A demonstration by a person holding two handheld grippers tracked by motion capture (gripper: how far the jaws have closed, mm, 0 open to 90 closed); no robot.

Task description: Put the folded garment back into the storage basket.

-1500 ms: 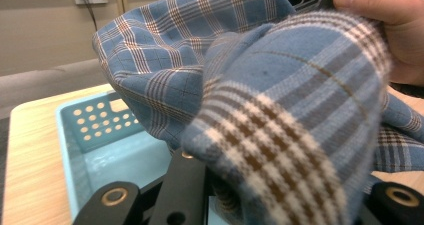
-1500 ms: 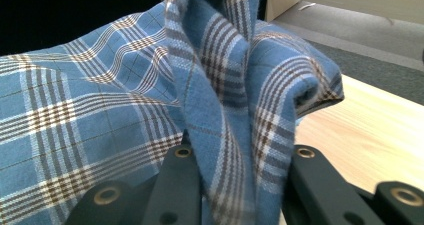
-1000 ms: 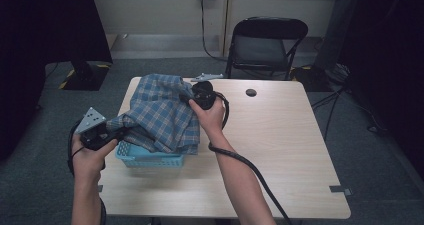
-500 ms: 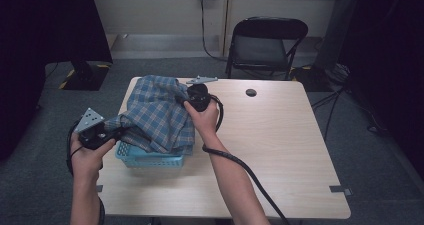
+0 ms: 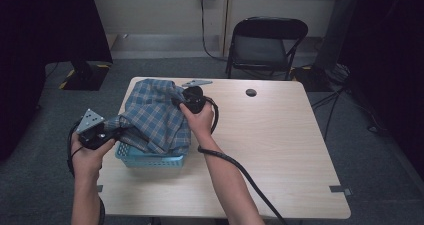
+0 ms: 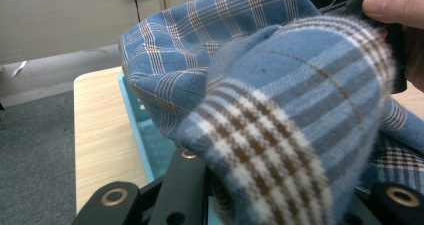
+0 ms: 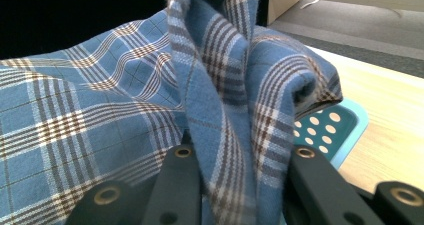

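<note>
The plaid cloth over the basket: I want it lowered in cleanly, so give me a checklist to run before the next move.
1. Left gripper shut on the plaid cloth: ok, fabric bunched between its fingers.
2. Right gripper shut on the cloth: ok, a fold sits between its fingers.
3. Cloth over the blue basket: ok, it drapes across it.
4. Cloth inside the basket rim: not ok, it hangs over the far edge onto the table.
5. Basket empty below: cannot tell, the cloth hides it.
</note>
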